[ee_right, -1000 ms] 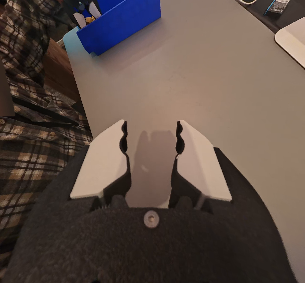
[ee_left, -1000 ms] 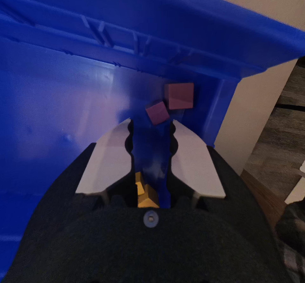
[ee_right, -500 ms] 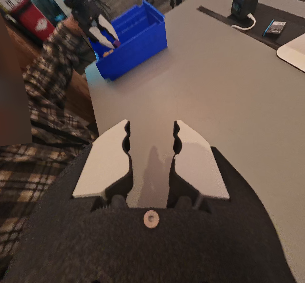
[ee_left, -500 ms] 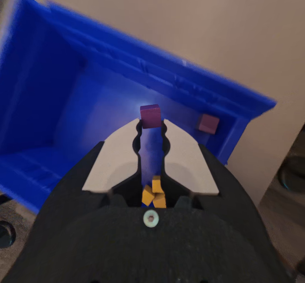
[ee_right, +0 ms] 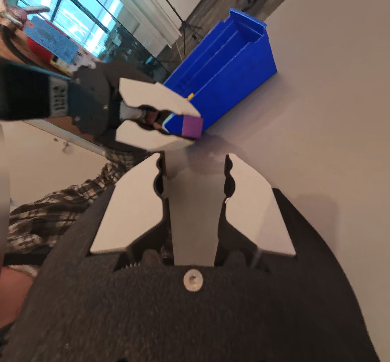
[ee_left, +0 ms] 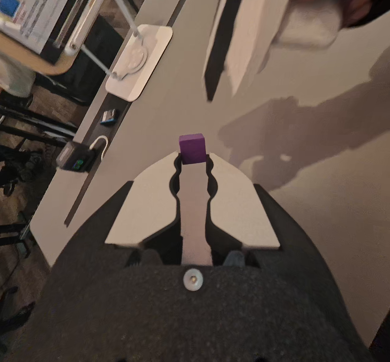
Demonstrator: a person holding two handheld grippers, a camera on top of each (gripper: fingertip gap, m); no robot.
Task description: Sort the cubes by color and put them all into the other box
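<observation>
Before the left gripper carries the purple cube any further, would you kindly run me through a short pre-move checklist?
1. Grip: left gripper shut on the purple cube, held only at the tips: ok, but shallow.
2. Cube clear of the blue box: ok, outside its wall.
3. Right gripper open and empty: ok.
4. Spacing between the grippers: close in the right wrist view: cannot tell.
5. Destination box in view: not ok, only one box shows.
6. Table ahead free of obstacles: ok.
</observation>
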